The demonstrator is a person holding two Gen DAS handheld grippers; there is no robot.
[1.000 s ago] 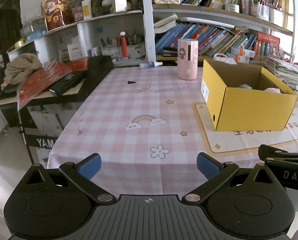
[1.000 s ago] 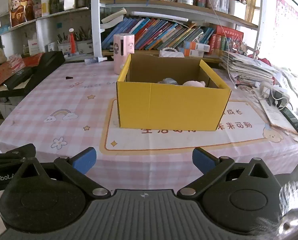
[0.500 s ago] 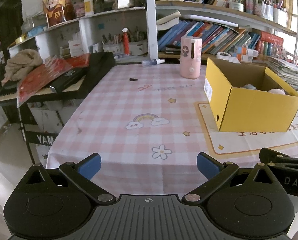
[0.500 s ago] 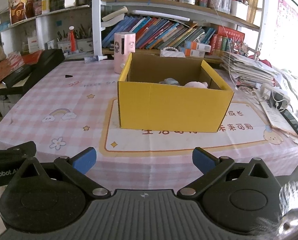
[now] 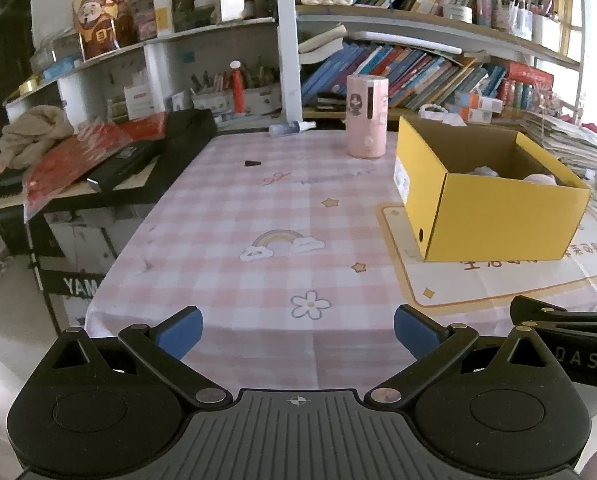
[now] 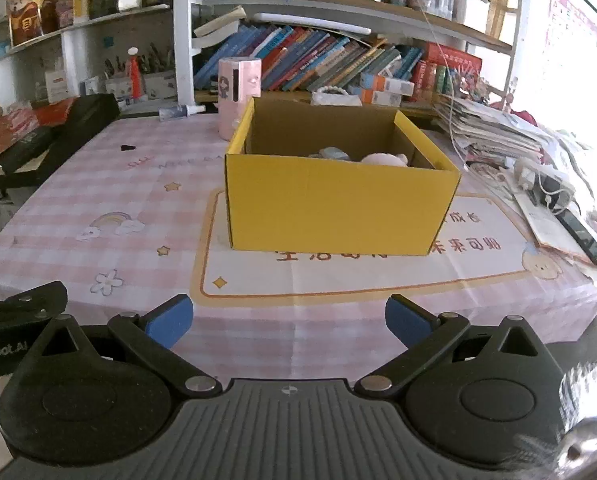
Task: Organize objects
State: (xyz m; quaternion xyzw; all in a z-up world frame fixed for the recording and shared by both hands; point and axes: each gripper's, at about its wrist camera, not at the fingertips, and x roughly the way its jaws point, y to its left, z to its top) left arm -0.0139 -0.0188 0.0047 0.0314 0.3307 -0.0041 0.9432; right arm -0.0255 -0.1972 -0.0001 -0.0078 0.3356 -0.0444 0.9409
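An open yellow cardboard box (image 6: pixel 340 208) (image 5: pixel 494 220) stands on the pink checked tablecloth (image 5: pixel 266 208), with a pale blue item (image 6: pixel 332 154) and a pink soft item (image 6: pixel 384 159) just showing over its rim. My left gripper (image 5: pixel 298 332) hangs open at the table's near edge, well left of the box, nothing between its blue pads. My right gripper (image 6: pixel 288 322) is open too, empty, in front of the box at the near edge. A pink cylinder (image 5: pixel 367 116) (image 6: pixel 239 96) stands upright behind the box.
A small dark scrap (image 5: pixel 252 163) and a small bottle (image 5: pixel 290 128) lie at the far side. A black keyboard with red packets (image 5: pixel 110 160) sits left of the table. Papers, cables and a phone (image 6: pixel 570 216) crowd the right edge. Bookshelves (image 6: pixel 338 60) rise behind.
Both grippers have drawn back a little from the table, so the box and tablecloth look slightly farther away. Both stay open and empty.
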